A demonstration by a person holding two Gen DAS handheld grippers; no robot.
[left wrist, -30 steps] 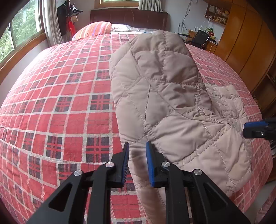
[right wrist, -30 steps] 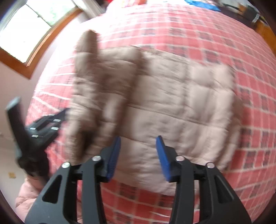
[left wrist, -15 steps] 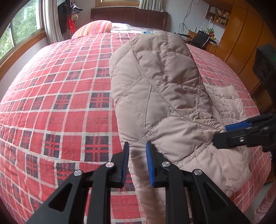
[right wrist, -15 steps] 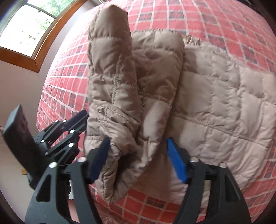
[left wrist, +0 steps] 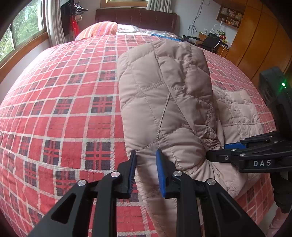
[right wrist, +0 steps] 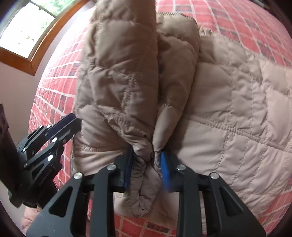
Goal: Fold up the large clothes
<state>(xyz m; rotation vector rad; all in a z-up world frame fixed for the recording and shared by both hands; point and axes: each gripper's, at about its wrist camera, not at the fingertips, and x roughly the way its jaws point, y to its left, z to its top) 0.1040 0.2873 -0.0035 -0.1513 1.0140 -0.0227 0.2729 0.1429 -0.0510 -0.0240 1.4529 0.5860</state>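
The jacket (left wrist: 164,102) hides the bedspread (left wrist: 63,109) beneath it, and its lower end runs off the bottom edge. The right gripper (right wrist: 146,169) buries its pads in bunched cuff fabric. Shelf items (left wrist: 228,14) are too small to tell.

— What sort of room is it?

— A bedroom. The bed (left wrist: 54,113), under a red plaid cover, fills most of the left wrist view, with a dark wooden headboard (left wrist: 136,17) at top centre and a striped pillow (left wrist: 99,30) just below it.

— Windows?

— One with a wooden frame (left wrist: 21,31) at upper left, green leaves outside and a pale curtain (left wrist: 53,23) beside it. Daylight comes through it.

— And the right side?

— Orange-brown wooden wardrobes (left wrist: 255,40) at upper right, a wall shelf (left wrist: 229,13) of small things, and a cluttered desk (left wrist: 213,41) below that. The walls are pale.
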